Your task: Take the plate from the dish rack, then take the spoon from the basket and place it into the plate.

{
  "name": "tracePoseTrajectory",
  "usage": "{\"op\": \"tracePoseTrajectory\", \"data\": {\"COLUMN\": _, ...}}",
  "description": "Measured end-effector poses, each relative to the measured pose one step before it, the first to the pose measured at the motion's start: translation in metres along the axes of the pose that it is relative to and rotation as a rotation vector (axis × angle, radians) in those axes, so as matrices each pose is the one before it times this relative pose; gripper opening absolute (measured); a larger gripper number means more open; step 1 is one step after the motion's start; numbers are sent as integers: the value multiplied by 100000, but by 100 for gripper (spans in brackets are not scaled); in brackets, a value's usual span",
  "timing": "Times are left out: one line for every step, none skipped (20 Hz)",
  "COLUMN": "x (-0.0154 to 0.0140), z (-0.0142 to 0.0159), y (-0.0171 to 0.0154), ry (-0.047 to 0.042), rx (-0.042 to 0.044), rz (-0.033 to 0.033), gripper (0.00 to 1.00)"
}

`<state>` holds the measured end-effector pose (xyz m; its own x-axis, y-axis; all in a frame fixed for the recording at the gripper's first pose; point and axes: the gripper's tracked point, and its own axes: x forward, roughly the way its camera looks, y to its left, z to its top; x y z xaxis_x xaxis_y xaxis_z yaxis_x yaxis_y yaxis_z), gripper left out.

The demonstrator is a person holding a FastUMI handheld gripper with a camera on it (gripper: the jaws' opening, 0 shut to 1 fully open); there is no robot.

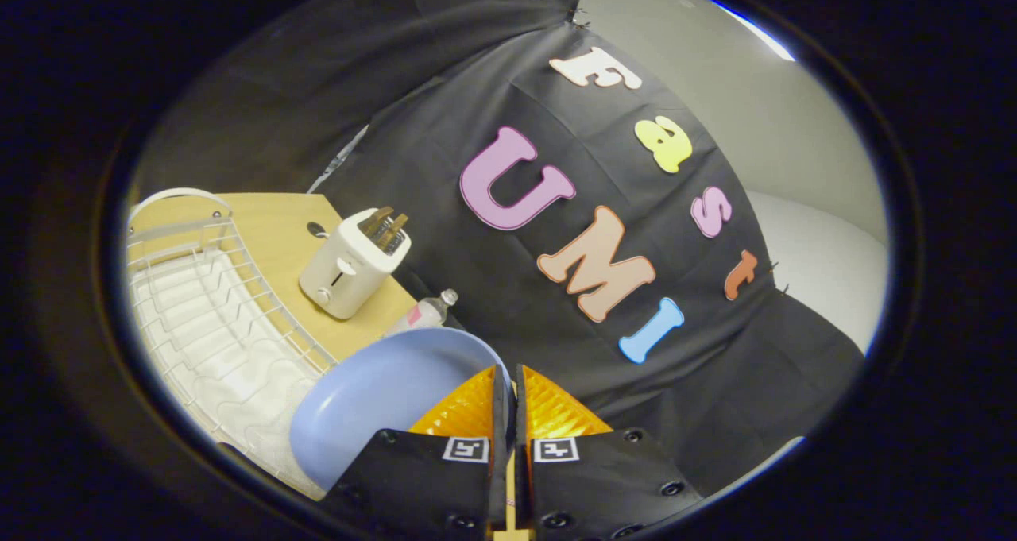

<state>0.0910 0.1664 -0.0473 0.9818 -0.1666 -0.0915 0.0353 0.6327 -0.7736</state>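
A light blue plate (381,398) hangs tilted in the air, its rim pinched between my two orange fingers (465,414). My gripper (510,378) is shut on that rim, and the plate's bowl spreads out to the left of the fingers. Below and to the left stands the white wire dish rack (214,318) on the wooden table (278,231), with no dishes in the part I see. The plate is lifted clear of the rack.
A white toaster (353,263) with two slices of toast in it stands on the table beyond the rack. A small clear bottle (425,312) lies just behind the plate's rim. The black cloth wall closes off the far side.
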Motion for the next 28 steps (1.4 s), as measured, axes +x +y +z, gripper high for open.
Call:
{"op": "tracePoseTrajectory", "data": {"x": -189, "z": -462, "y": -775, "ry": 961, "rx": 1948, "rz": -68, "gripper": 6}}
{"op": "tracePoseTrajectory", "data": {"x": -87, "z": -671, "y": -613, "ry": 1196, "rx": 2475, "rz": 16, "gripper": 6}}
{"op": "tracePoseTrajectory", "data": {"x": -292, "z": -685, "y": -774, "ry": 1176, "rx": 2950, "rz": 197, "gripper": 6}}
{"op": "tracePoseTrajectory", "data": {"x": -291, "z": -670, "y": -884, "ry": 988, "rx": 2609, "rz": -88, "gripper": 6}}
{"op": "tracePoseTrajectory", "data": {"x": -310, "z": -720, "y": -869, "ry": 923, "rx": 2308, "rz": -36, "gripper": 6}}
{"op": "tracePoseTrajectory", "data": {"x": -136, "z": -671, "y": -954, "ry": 705, "rx": 2036, "rz": -419, "gripper": 6}}
{"op": "tracePoseTrajectory", "data": {"x": -274, "z": -723, "y": -984, "ry": 796, "rx": 1580, "rz": -771, "gripper": 6}}
{"op": "tracePoseTrajectory", "data": {"x": -260, "z": -661, "y": -1186, "ry": 114, "rx": 1682, "rz": -1538, "gripper": 7}}
{"op": "tracePoseTrajectory", "data": {"x": -296, "z": -708, "y": -1109, "ry": 650, "rx": 1564, "rz": -1477, "gripper": 6}}
{"op": "tracePoseTrajectory", "data": {"x": -184, "z": -879, "y": -1056, "ry": 753, "rx": 1704, "rz": -1290, "gripper": 6}}
{"op": "tracePoseTrajectory", "data": {"x": -402, "z": -642, "y": -932, "ry": 1024, "rx": 1972, "rz": -360, "gripper": 6}}
{"op": "tracePoseTrajectory", "data": {"x": -23, "z": -800, "y": -806, "ry": 894, "rx": 1954, "rz": -615, "gripper": 6}}
{"op": "tracePoseTrajectory", "data": {"x": 0, "z": -631, "y": -905, "ry": 868, "rx": 1518, "rz": -851, "gripper": 6}}
{"op": "tracePoseTrajectory", "data": {"x": -202, "z": -780, "y": -908, "ry": 948, "rx": 1140, "rz": -690, "gripper": 6}}
{"op": "tracePoseTrajectory", "data": {"x": -160, "z": -693, "y": -716, "ry": 845, "rx": 1805, "rz": 135, "gripper": 6}}
{"op": "tracePoseTrajectory", "data": {"x": -101, "z": -785, "y": -590, "ry": 1025, "rx": 1976, "rz": 132, "gripper": 7}}
{"op": "tracePoseTrajectory", "data": {"x": -83, "z": -750, "y": -480, "ry": 738, "rx": 1752, "rz": 461, "gripper": 7}}
{"op": "tracePoseTrajectory", "data": {"x": -95, "z": -757, "y": -398, "ry": 704, "rx": 1225, "rz": 549, "gripper": 7}}
{"op": "tracePoseTrajectory", "data": {"x": -48, "z": -916, "y": -279, "ry": 1041, "rx": 841, "rz": 674, "gripper": 7}}
{"op": "tracePoseTrajectory", "data": {"x": 18, "z": -901, "y": -175, "ry": 1040, "rx": 753, "rz": 1108, "gripper": 7}}
{"op": "tracePoseTrajectory", "data": {"x": -92, "z": -678, "y": -161, "ry": 491, "rx": 536, "rz": 845, "gripper": 7}}
{"op": "tracePoseTrajectory", "data": {"x": -64, "z": -760, "y": -80, "ry": 172, "rx": 323, "rz": 864, "gripper": 7}}
{"op": "tracePoseTrajectory", "data": {"x": -68, "z": -797, "y": -58, "ry": 422, "rx": 623, "rz": 1124, "gripper": 7}}
{"op": "tracePoseTrajectory", "data": {"x": -52, "z": -905, "y": 54, "ry": 707, "rx": 990, "rz": 1574, "gripper": 7}}
{"op": "tracePoseTrajectory", "data": {"x": -12, "z": -831, "y": 57, "ry": 955, "rx": 1041, "rz": 1372, "gripper": 7}}
{"op": "tracePoseTrajectory", "data": {"x": 117, "z": -1016, "y": 111, "ry": 1255, "rx": 1044, "rz": 1391, "gripper": 7}}
{"op": "tracePoseTrajectory", "data": {"x": 61, "z": -799, "y": 108, "ry": 1170, "rx": 1344, "rz": 1290, "gripper": 7}}
{"op": "tracePoseTrajectory", "data": {"x": -132, "z": -818, "y": 123, "ry": 1126, "rx": 1518, "rz": 1206, "gripper": 7}}
